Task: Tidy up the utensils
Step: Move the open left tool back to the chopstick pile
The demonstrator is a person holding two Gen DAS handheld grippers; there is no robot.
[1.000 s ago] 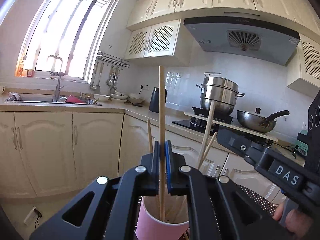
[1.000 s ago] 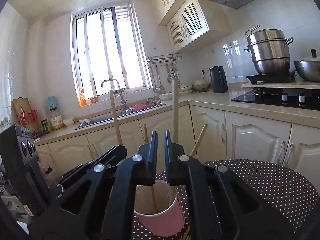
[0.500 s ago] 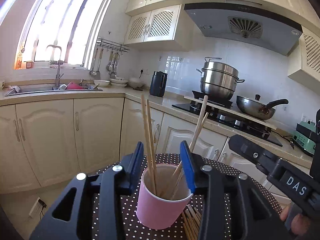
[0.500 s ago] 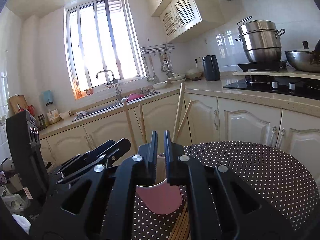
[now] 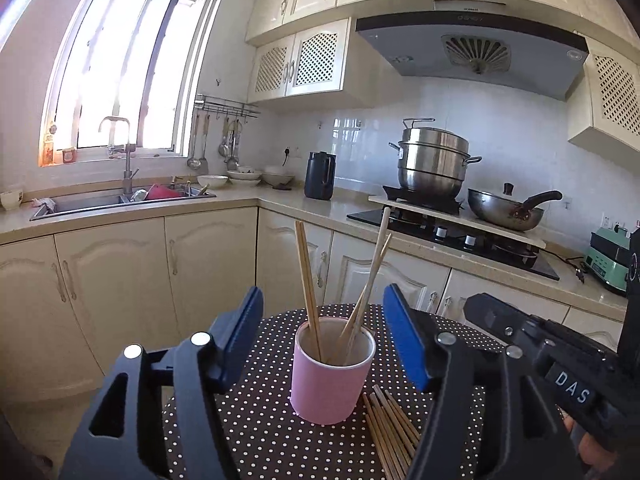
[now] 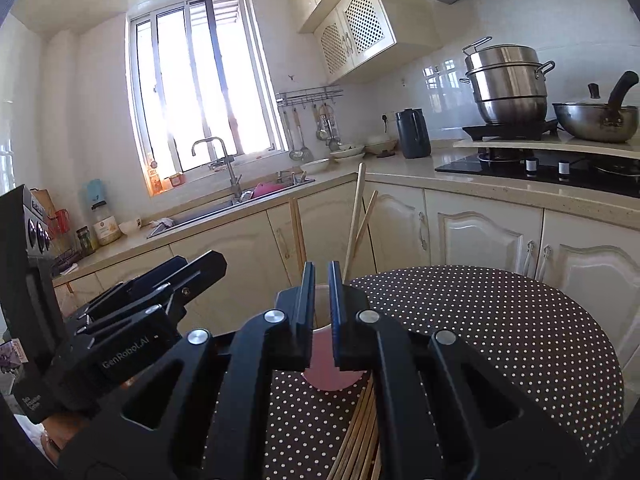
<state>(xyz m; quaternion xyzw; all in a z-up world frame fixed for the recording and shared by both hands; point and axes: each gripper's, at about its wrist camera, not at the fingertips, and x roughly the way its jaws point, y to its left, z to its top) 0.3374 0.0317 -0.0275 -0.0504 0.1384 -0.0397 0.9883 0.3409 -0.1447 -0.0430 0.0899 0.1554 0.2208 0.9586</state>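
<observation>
A pink cup (image 5: 330, 376) stands on a round dark table with white dots (image 5: 256, 416). Several wooden chopsticks (image 5: 308, 284) stand in the cup and lean on its rim. A bundle of loose chopsticks (image 5: 390, 428) lies on the table right of the cup. My left gripper (image 5: 323, 332) is open and empty, its blue pads either side of the cup and nearer the camera. My right gripper (image 6: 320, 308) is shut and empty, just in front of the cup (image 6: 324, 376). The loose chopsticks also show in the right wrist view (image 6: 356, 440), partly hidden under that gripper.
Cream cabinets and a counter run behind the table, with a sink (image 5: 120, 200), a dark kettle (image 5: 319, 176), a steel steamer pot (image 5: 434, 160) and a wok (image 5: 506, 208) on the hob. The table edge curves close on the left (image 5: 188, 392).
My left gripper opened and let a chopstick drop into the cup, then drew back and lower. My right gripper stayed shut and also pulled back from the cup.
</observation>
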